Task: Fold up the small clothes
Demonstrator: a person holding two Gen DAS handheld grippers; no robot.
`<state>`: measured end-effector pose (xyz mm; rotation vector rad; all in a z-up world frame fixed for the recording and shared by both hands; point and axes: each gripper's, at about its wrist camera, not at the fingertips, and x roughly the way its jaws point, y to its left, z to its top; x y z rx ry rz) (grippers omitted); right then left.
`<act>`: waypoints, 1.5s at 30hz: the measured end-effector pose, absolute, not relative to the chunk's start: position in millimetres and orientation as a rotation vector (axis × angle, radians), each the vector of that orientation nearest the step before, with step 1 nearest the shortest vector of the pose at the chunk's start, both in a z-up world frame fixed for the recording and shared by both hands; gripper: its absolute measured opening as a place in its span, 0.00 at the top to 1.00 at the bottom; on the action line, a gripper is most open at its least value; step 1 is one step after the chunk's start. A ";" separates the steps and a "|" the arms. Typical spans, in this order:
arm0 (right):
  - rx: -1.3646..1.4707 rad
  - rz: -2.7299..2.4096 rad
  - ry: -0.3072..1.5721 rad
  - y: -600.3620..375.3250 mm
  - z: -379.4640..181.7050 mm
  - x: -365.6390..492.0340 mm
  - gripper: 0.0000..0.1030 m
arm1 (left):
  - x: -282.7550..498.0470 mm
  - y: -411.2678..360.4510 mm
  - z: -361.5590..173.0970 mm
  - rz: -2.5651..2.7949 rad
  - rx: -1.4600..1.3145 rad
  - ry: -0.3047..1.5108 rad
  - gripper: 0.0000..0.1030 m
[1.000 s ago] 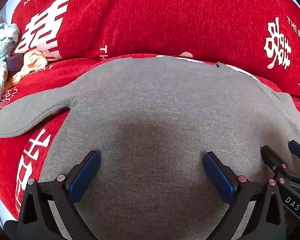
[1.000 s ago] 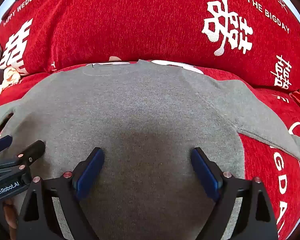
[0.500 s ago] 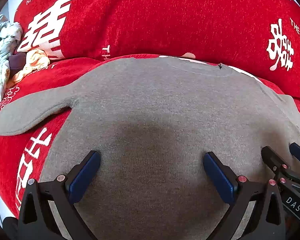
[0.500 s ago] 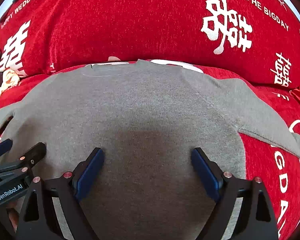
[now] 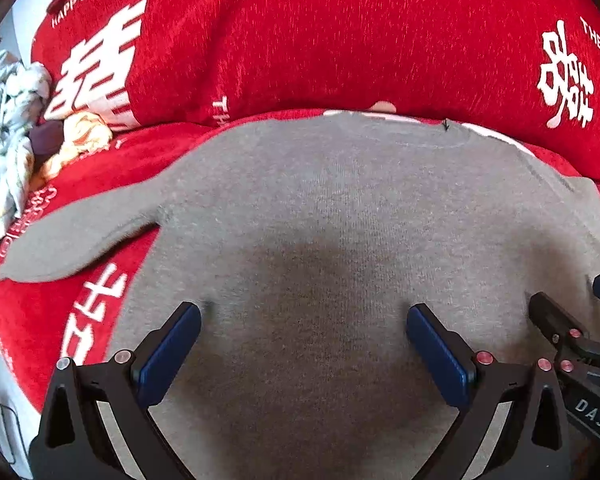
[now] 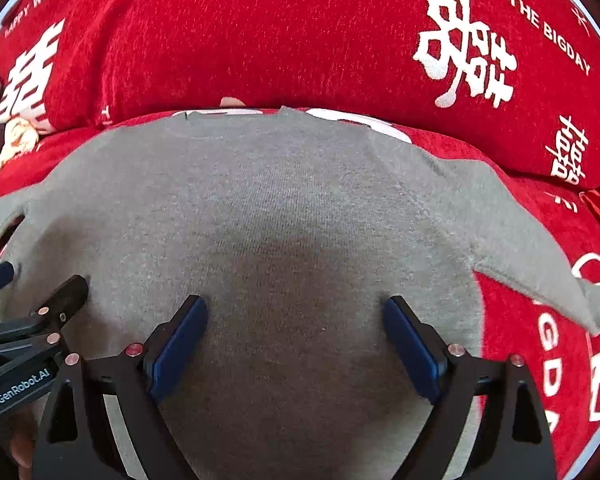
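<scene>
A small grey knit sweater (image 5: 340, 208) lies flat on a red cover, neck away from me, both sleeves spread sideways. It also shows in the right wrist view (image 6: 268, 208). My left gripper (image 5: 303, 320) is open and empty over the lower left body of the sweater. My right gripper (image 6: 295, 312) is open and empty over the lower right body. The right gripper shows at the right edge of the left wrist view (image 5: 572, 320); the left gripper shows at the left edge of the right wrist view (image 6: 32, 296).
A red cushion with white characters (image 5: 300, 40) rises behind the sweater; it also shows in the right wrist view (image 6: 260, 32). A heap of other light clothes (image 5: 8, 128) lies at the far left. The red cover's near edge (image 5: 4, 360) is at lower left.
Both grippers have drawn back slightly, so the sweater sits a little lower in view. The jaws stay open and the sweater has not moved.
</scene>
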<state>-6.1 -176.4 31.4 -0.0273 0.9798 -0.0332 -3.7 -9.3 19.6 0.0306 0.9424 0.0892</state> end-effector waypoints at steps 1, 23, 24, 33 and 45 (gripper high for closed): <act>-0.009 -0.023 0.968 -178.7 36.0 -8.5 0.11 | -6.1 -10.0 24.2 0.087 0.025 0.927 0.00; 0.000 -0.146 0.885 -239.7 74.0 -19.3 0.11 | 8.9 -78.4 65.4 0.037 0.104 0.971 0.00; 0.009 -0.151 0.882 -244.2 74.5 -20.3 0.11 | 9.6 -83.2 66.3 0.032 0.110 0.971 0.00; 0.075 -0.221 0.876 -291.0 74.2 -30.6 0.11 | 15.7 -136.9 72.8 -0.028 0.171 0.966 0.00; 0.172 -0.318 0.878 -354.8 65.6 -45.4 0.11 | 22.6 -196.3 72.1 -0.095 0.215 0.975 0.00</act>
